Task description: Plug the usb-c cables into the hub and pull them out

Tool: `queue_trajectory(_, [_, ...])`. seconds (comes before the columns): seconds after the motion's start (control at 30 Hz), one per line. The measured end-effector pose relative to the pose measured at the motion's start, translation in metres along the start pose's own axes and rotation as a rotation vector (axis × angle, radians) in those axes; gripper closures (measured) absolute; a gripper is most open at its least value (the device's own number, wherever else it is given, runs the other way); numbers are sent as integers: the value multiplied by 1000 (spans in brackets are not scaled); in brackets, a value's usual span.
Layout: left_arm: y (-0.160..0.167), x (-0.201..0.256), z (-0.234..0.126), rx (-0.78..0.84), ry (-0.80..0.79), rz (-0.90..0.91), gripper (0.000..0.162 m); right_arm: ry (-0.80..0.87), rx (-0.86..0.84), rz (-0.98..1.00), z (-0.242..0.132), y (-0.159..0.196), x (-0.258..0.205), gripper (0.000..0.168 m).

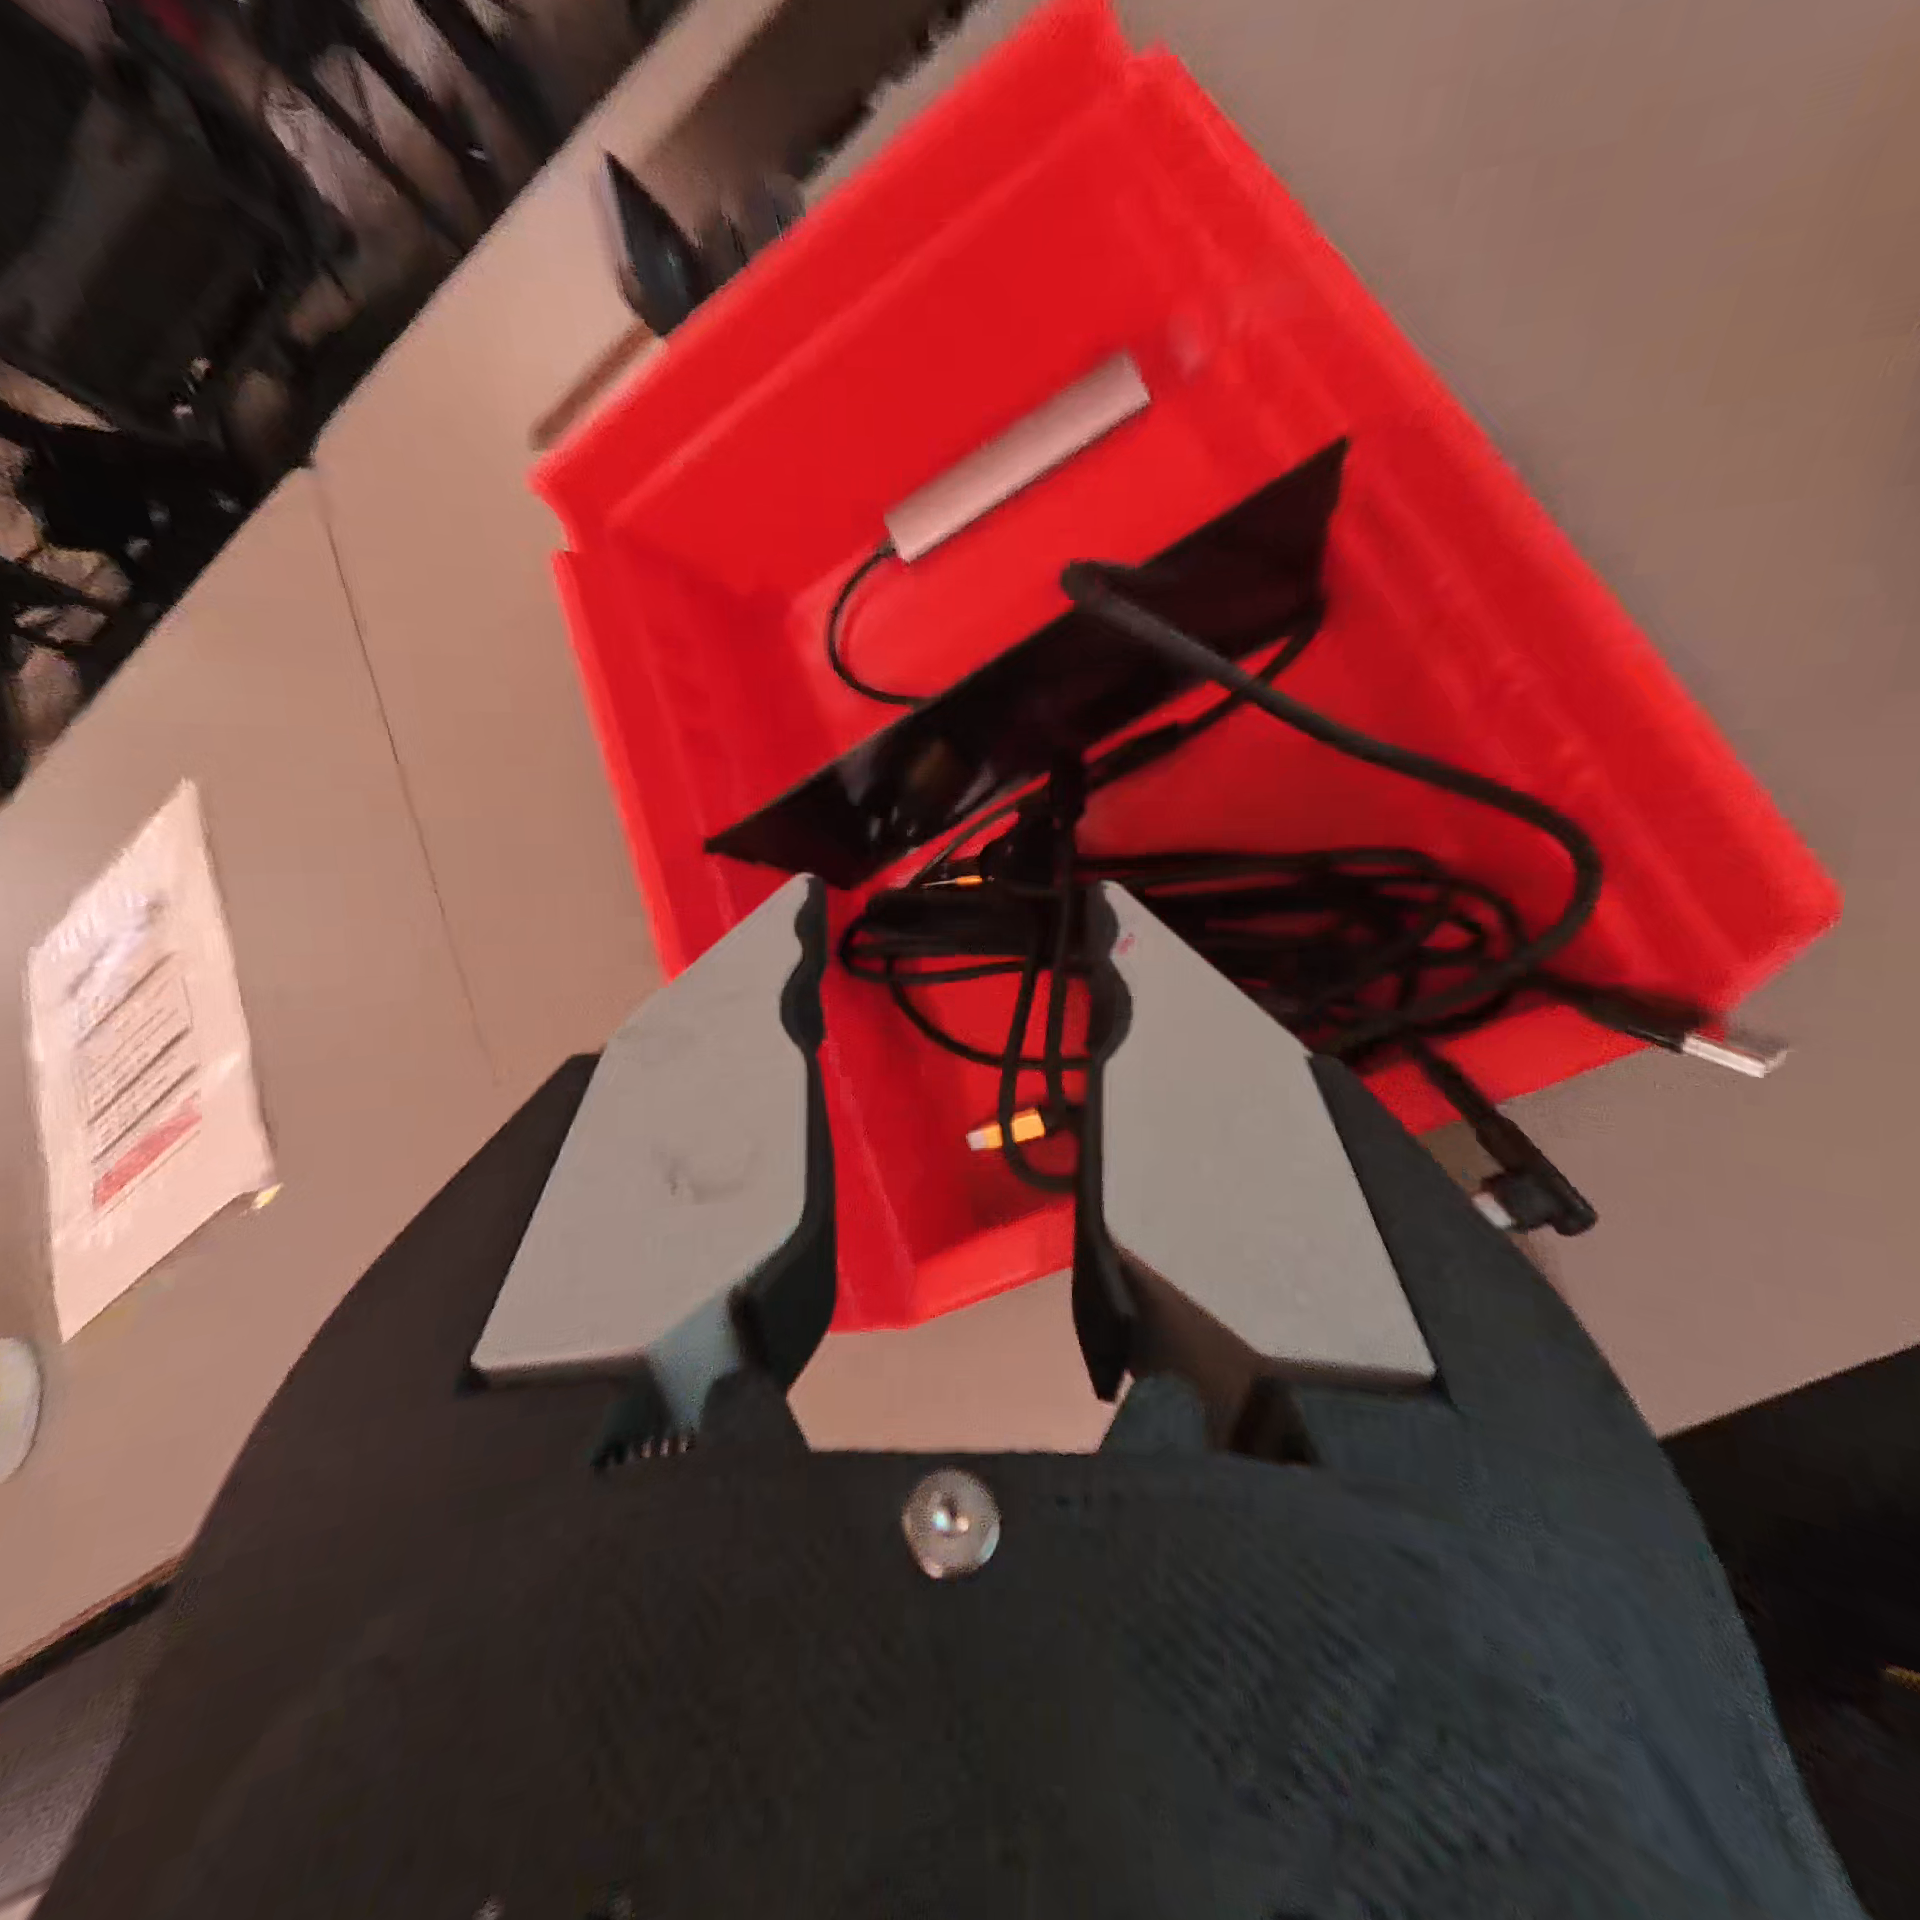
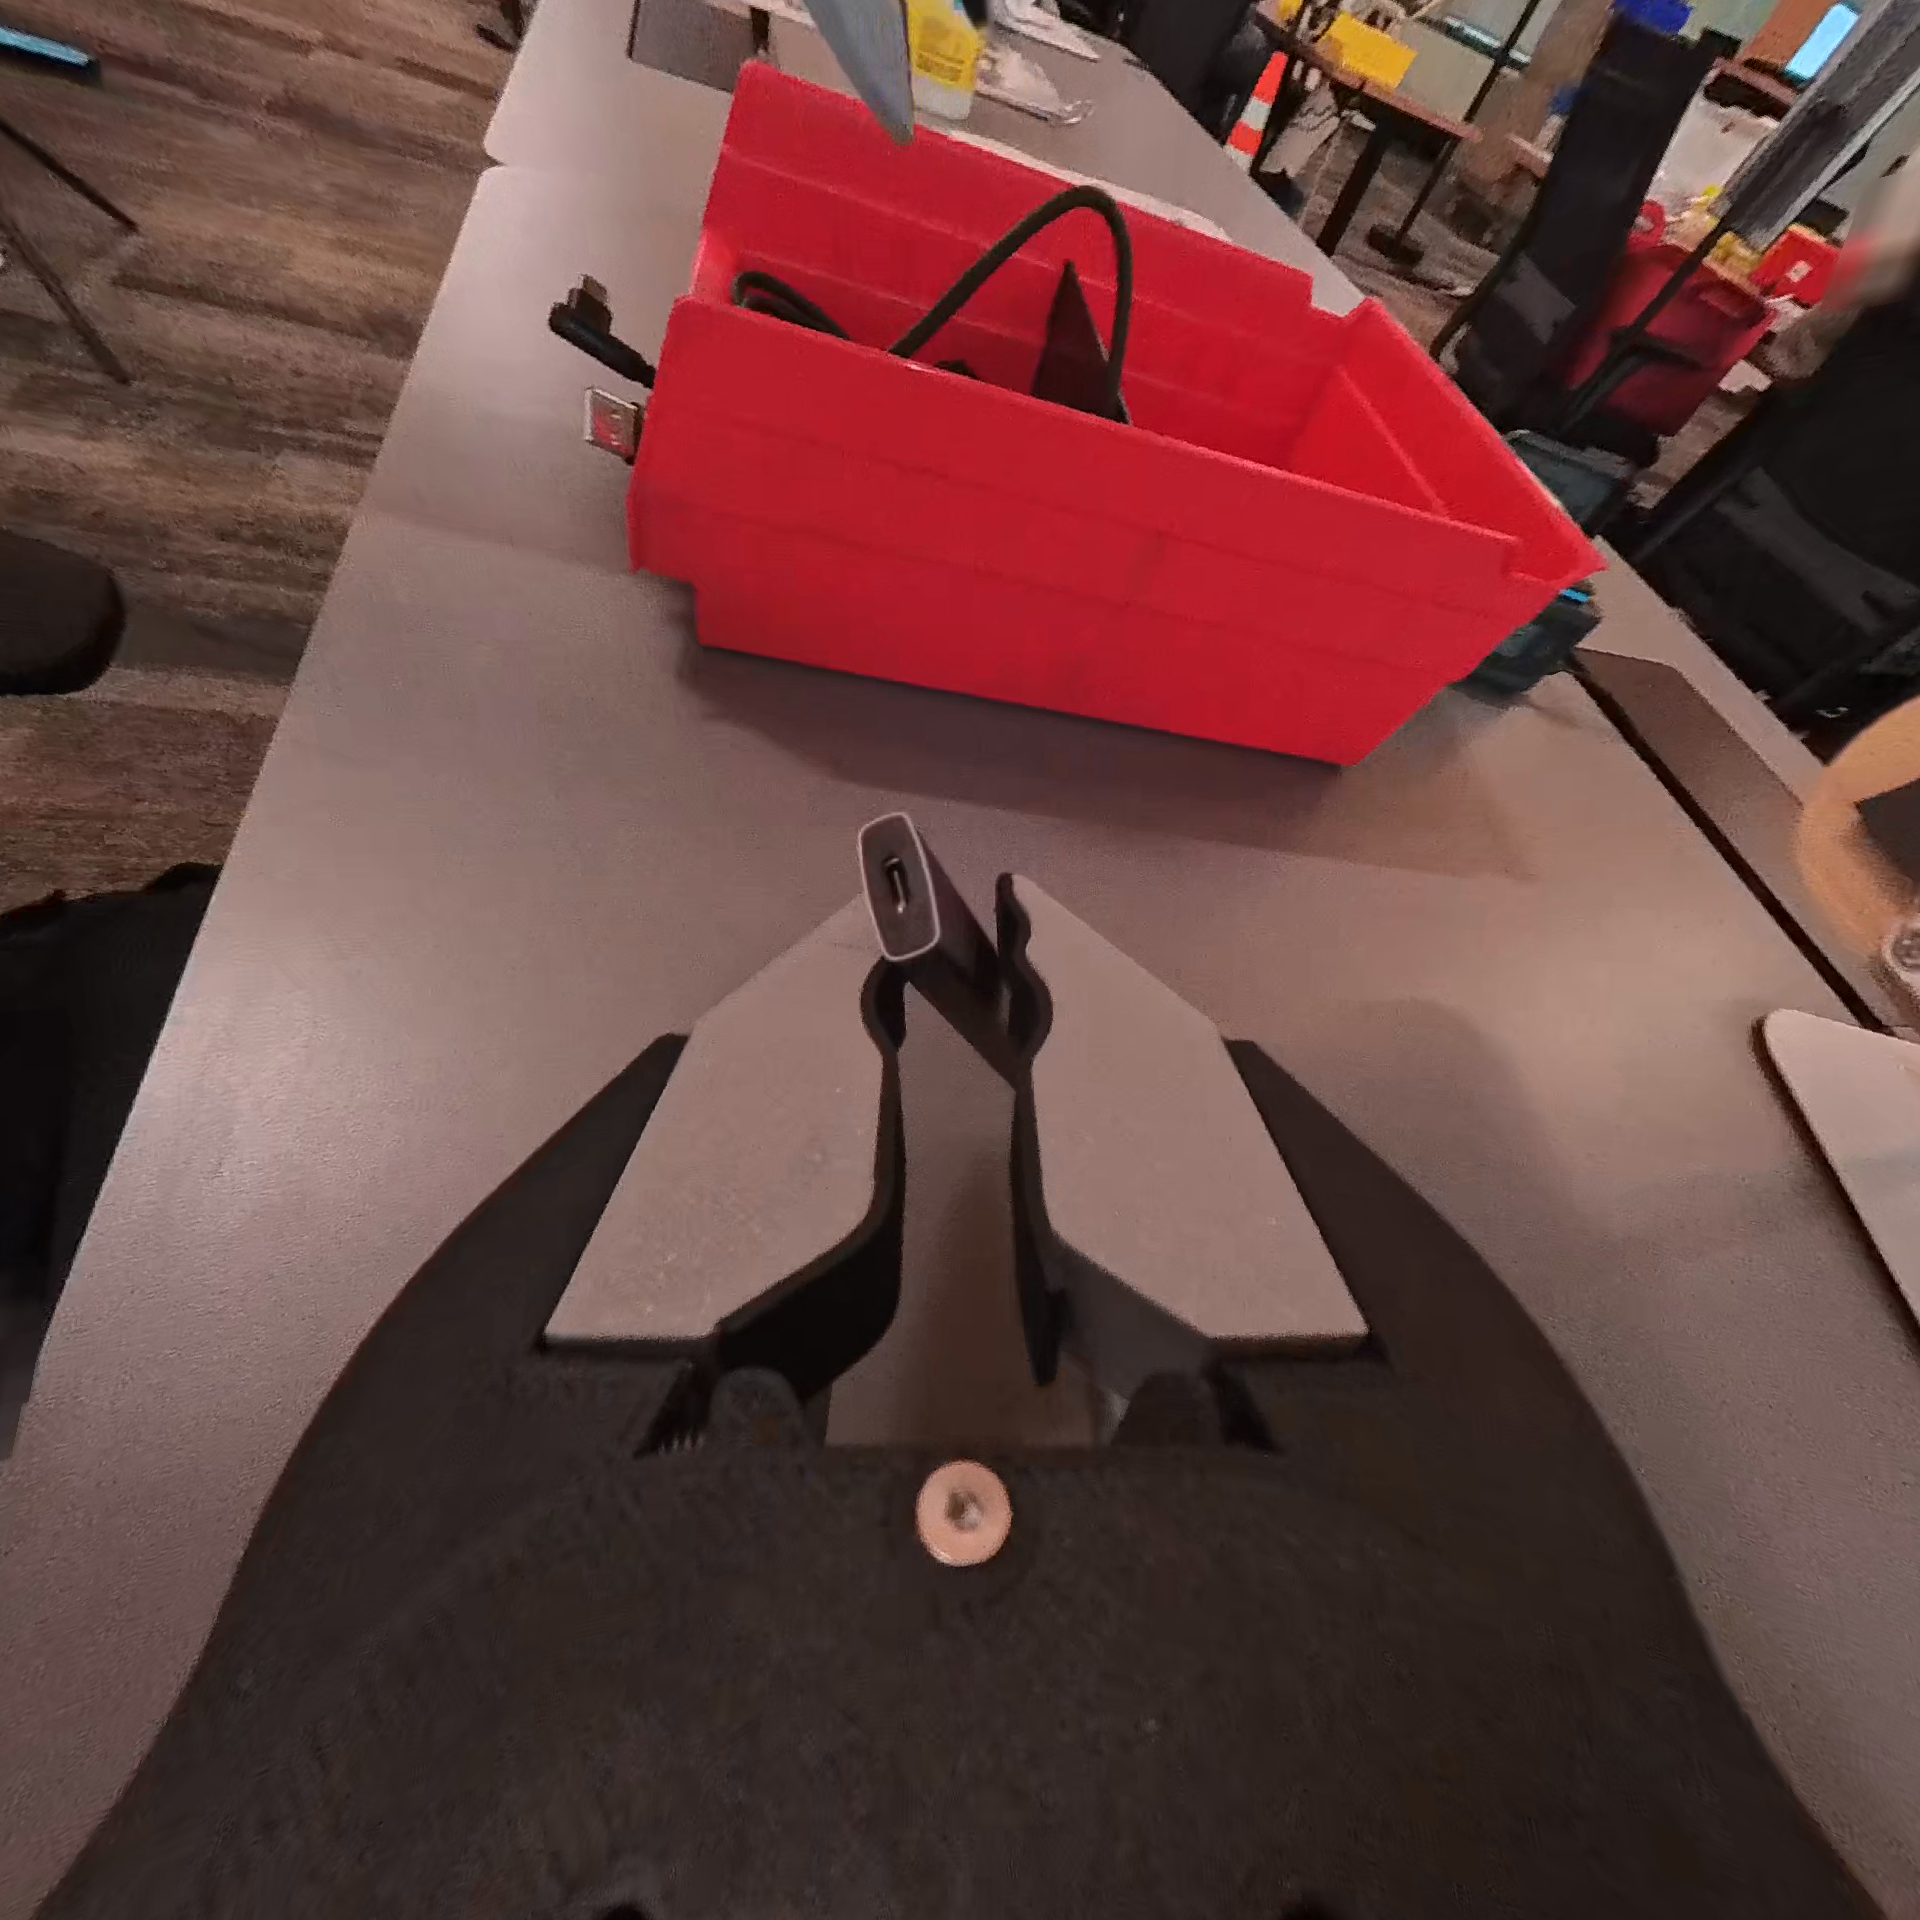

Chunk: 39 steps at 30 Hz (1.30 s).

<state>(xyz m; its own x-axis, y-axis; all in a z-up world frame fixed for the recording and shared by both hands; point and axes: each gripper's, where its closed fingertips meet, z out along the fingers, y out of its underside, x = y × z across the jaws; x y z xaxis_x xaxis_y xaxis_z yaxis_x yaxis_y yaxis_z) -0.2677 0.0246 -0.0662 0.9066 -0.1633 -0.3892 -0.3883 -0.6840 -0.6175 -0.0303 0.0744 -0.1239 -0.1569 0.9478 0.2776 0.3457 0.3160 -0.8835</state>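
**Right grips hub, left open over bin**

Our right gripper [image 2: 951, 940] is clamped on the hub [image 2: 914, 904], which is tilted with its port end forward, above bare table [image 2: 520, 831] short of the red bin [image 2: 1039, 540]. Clear surface on both sides; table edge to the left, a grey pad [image 2: 1849, 1122] at right. Our left gripper [image 1: 961, 914] hangs fingers wide, empty, over the bin's near wall. Tangled black cables [image 1: 1247, 935] fill the bin, two plugs [image 1: 1735, 1049] spilling over its rim. A second grey hub [image 1: 1018, 457] lies inside by the far wall.
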Motion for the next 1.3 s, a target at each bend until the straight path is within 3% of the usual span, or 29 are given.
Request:
queue_trajectory(0.1, [3, 33, 25, 8, 160, -33, 111, -11, -44, -21, 9, 9, -8, 153])
queue_trajectory(0.2, [-19, 64, 26, 103, 348, -97, 107, -45, -170, -6, 21, 33, -16, 139])
queue_trajectory(0.4, [-29, 58, 3, 191, 431, -179, 109, -15, -195, 17, 22, 37, -10, 132])
queue_trajectory(0.53, [-38, 65, 13, 203, 495, -277, 120, -19, -196, 52, 22, 38, -7, 129])
queue_trajectory(0.7, [-34, 68, 37, 91, 451, -122, 156, -34, -179, 9, 20, 35, -14, 116])
queue_trajectory(0.9, [-132, -14, -38, 382, 92, -24, 160, -30, -74, 152, 12, 20, -1, 99])
queue_trajectory(1.1, [-221, -46, -134, 688, -157, 45, 160, -38, 49, 220, 2, 1, 5, 88])
queue_trajectory(1.17, [-233, -45, -144, 698, -108, 9, 160, -12, 92, 240, -1, -5, 11, 79])
queue_trajectory(1.3, [-251, -4, -161, 753, -47, 95, 160, 24, 224, 272, -18, -25, 23, 81])
